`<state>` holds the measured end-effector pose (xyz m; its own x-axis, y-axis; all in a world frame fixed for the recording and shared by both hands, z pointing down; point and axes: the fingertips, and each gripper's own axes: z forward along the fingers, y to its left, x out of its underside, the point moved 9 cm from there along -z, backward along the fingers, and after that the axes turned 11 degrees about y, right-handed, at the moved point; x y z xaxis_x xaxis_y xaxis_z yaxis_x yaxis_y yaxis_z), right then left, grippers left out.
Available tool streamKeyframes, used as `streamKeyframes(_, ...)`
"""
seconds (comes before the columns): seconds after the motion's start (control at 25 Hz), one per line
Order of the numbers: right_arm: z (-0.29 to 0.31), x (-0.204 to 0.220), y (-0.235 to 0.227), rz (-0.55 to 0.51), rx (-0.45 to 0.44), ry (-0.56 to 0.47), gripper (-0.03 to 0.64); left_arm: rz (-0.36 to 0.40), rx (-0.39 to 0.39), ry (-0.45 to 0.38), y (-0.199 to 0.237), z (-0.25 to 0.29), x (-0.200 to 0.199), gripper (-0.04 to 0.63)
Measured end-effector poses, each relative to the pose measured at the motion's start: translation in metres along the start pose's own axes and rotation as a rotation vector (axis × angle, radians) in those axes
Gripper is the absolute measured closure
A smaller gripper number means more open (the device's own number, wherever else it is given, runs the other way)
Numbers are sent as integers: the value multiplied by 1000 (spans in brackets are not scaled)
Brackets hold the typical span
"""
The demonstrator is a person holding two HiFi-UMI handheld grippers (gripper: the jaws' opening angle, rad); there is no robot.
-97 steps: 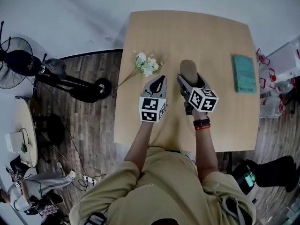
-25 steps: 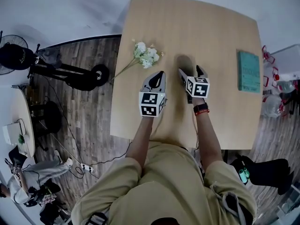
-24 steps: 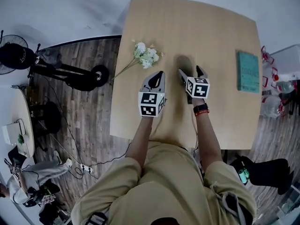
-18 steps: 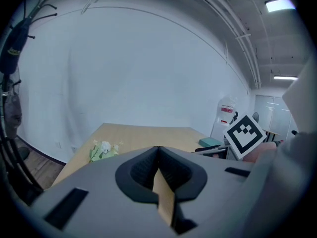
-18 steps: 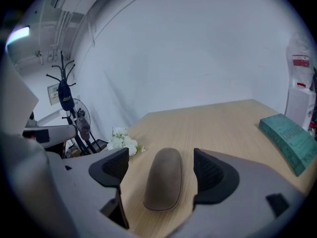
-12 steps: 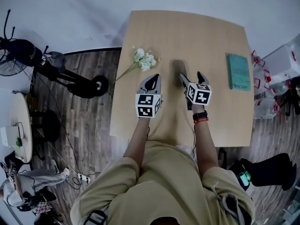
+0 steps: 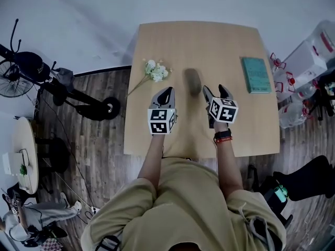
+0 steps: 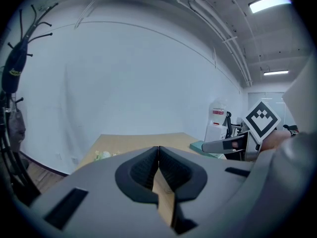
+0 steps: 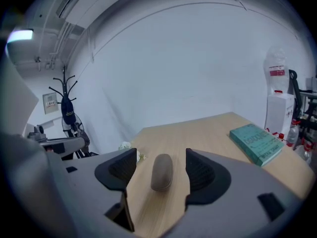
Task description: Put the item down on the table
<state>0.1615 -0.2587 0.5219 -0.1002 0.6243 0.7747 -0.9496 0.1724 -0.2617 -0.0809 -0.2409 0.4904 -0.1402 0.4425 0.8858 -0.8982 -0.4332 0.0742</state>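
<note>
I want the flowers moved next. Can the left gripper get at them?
Probably yes: the flowers lie on the table just ahead of the left gripper with nothing between; its shut jaws would need opening.

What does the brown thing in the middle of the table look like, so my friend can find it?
Find the light wooden table. Near its middle, between the white flowers and the teal book, lies a rounded brown case. It is the only plain, smooth, pebble-shaped thing there, with no petals and no print.
</note>
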Motion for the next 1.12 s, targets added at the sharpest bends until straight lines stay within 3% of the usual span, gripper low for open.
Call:
streamKeyframes(0.28,-36,16,1,-4,21,-5,336,15,-3,-14,-15,-23,5,571)
streamKeyframes(0.4,-47,18,8,-48,3,1,390,16,-5,-23,-20,-32,4,572)
streamKeyframes(0.68,-72,18,27,-123,-26,-29,444,21,-10,-45,-27,-49,8,571)
streamKeyframes(1.12,-102,27,48,-215,-17,-85,601,15,-12,-61,-32,-74,21,571)
